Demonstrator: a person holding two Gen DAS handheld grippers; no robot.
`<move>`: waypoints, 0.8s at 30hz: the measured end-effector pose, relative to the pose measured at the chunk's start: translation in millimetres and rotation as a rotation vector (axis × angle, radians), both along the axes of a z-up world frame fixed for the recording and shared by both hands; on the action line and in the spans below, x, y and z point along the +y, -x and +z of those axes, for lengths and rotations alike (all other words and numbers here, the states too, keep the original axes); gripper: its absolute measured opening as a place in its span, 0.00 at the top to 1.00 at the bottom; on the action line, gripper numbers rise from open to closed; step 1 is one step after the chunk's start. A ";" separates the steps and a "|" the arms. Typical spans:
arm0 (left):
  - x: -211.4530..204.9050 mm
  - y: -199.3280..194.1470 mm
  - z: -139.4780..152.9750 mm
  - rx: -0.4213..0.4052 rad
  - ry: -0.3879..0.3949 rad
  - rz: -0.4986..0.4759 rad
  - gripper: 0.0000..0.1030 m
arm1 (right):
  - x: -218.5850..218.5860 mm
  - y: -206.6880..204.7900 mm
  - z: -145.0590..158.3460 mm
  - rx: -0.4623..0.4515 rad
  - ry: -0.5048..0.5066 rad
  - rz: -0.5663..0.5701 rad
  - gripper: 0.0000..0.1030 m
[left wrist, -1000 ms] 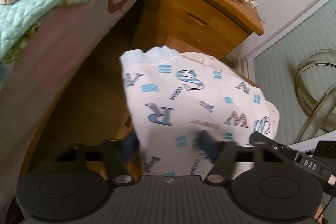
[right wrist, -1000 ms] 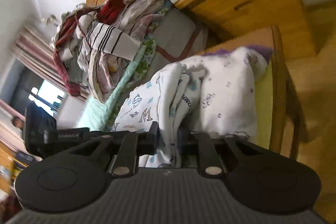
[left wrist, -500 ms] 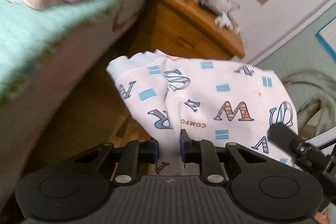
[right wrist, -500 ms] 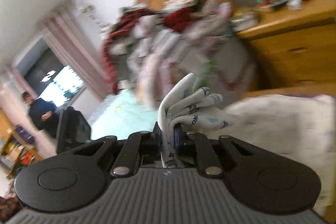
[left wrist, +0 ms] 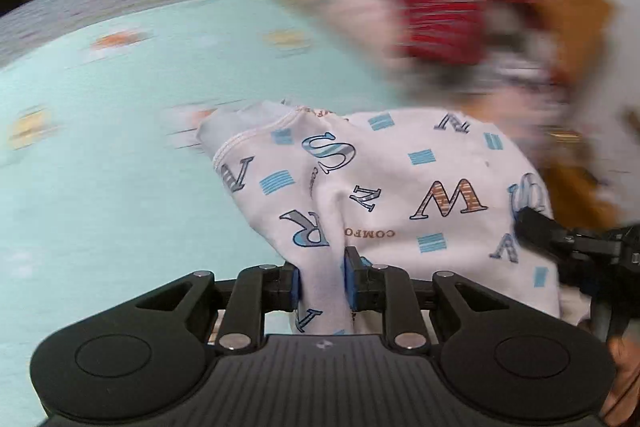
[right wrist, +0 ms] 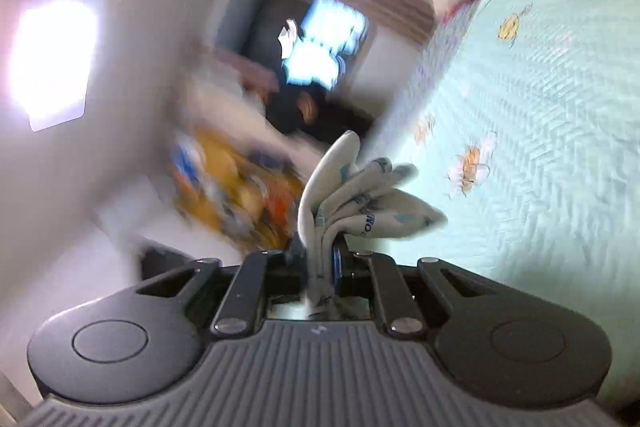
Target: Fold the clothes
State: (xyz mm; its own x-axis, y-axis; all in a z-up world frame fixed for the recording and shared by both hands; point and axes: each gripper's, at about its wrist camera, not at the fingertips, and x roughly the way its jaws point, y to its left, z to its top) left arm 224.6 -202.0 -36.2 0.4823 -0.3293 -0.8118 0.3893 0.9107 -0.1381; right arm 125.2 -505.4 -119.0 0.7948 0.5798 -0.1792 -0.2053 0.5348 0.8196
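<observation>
Both grippers have swung away from the wooden chair and nightstand and are now carrying the garment over the bed; the floor seen earlier is gone from view.

Bed: pale green quilt with small flower prints, filling most of both views; probably the surface meant for laying the cloth flat.

Clothes pile: red, white and striped items, heavily blurred, sitting at the far end of the bed, well apart from the carried piece.

Garment: white, printed with letters and blue bars, hanging between the two grippers above the quilt, not yet resting on it as far as can be judged. Held at two points, likely so it spreads when lowered.

Left gripper: jaws narrow, blue pads pinching a fold of the garment; they have just been easing slightly wider, cloth between them.

Right gripper: jaws narrow, clamping a bunched edge that is fanning out past the tips; these too have just been opening a little, cloth between them. It is also showing at the right edge of the left view.
</observation>
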 end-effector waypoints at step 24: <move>50.4 67.7 -28.1 0.124 -0.298 0.318 0.01 | 210.1 9.0 84.5 0.171 0.896 0.036 0.19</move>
